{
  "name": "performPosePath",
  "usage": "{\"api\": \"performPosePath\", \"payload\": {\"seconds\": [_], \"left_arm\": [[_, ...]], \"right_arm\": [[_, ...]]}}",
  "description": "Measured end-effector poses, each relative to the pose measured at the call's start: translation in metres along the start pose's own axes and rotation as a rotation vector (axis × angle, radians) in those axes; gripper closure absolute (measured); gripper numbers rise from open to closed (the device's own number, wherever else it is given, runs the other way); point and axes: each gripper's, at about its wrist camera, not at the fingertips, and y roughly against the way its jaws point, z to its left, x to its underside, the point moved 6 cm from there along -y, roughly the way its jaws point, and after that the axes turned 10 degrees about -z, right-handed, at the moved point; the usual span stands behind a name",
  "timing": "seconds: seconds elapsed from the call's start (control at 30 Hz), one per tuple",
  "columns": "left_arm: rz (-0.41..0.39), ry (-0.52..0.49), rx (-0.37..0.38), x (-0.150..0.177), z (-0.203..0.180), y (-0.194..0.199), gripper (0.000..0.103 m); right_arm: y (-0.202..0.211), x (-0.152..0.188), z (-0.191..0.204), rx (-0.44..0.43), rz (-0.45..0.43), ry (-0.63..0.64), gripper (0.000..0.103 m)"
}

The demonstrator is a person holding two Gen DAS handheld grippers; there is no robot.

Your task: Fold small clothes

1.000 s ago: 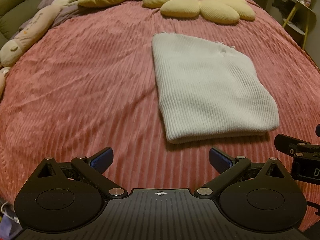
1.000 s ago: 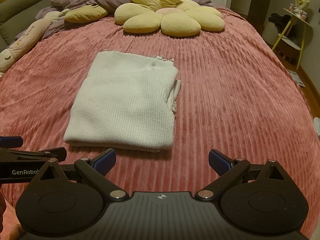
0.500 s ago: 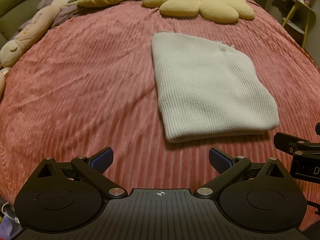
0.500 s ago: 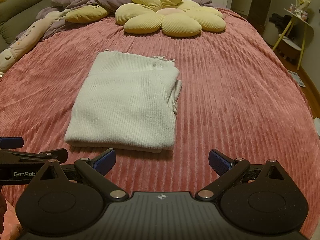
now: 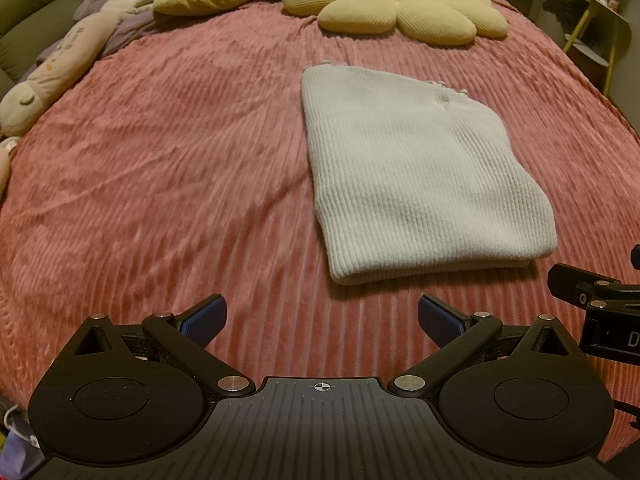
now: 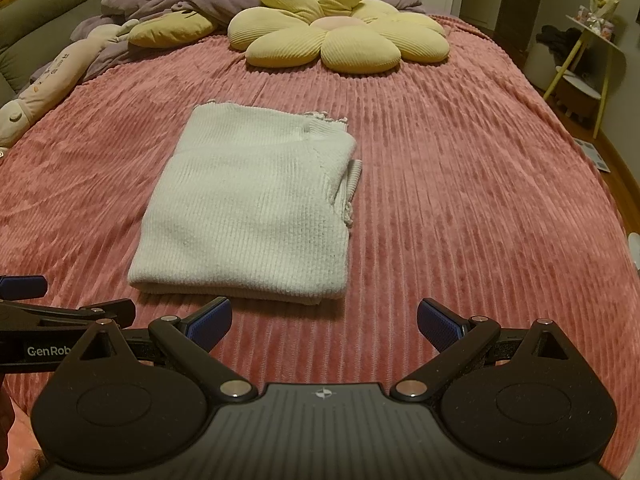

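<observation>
White ribbed knit garment (image 6: 248, 208) lies folded on the pink bed (image 6: 460, 200), ahead of both released hand-held grippers: left (image 5: 320, 320), right (image 6: 324, 320).

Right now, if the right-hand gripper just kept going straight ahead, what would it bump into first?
Probably the folded white sweater. The right gripper is open, above the pink bedspread, with the sweater's near edge just ahead and slightly left. Depth is hard to judge, so it might touch the bedspread first.

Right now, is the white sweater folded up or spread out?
Folded. The white sweater lies as a neat rectangle on the pink bedspread, with doubled layers showing at its near edge.
</observation>
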Motion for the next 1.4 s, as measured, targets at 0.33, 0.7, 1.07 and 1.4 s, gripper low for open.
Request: {"api": "performPosePath", "payload": {"seconds": [0.33, 0.7, 1.07, 1.4], "left_arm": [[-0.002, -0.004, 0.0, -0.001, -0.002, 0.003, 0.0], [-0.004, -0.014, -0.002, -0.002, -0.003, 0.005, 0.0], [-0.025, -0.027, 0.005, -0.002, -0.006, 0.011, 0.0], [-0.012, -0.041, 0.012, -0.001, -0.008, 0.01, 0.0]], "right_arm": [[0.002, 0.0, -0.002, 0.0, -0.004, -0.002, 0.004], [0.002, 0.0, -0.002, -0.001, -0.004, -0.001, 0.004], [0.005, 0.002, -0.004, 0.001, -0.008, -0.007, 0.004], [0.007, 0.002, -0.005, 0.005, -0.011, -0.006, 0.004]]}}
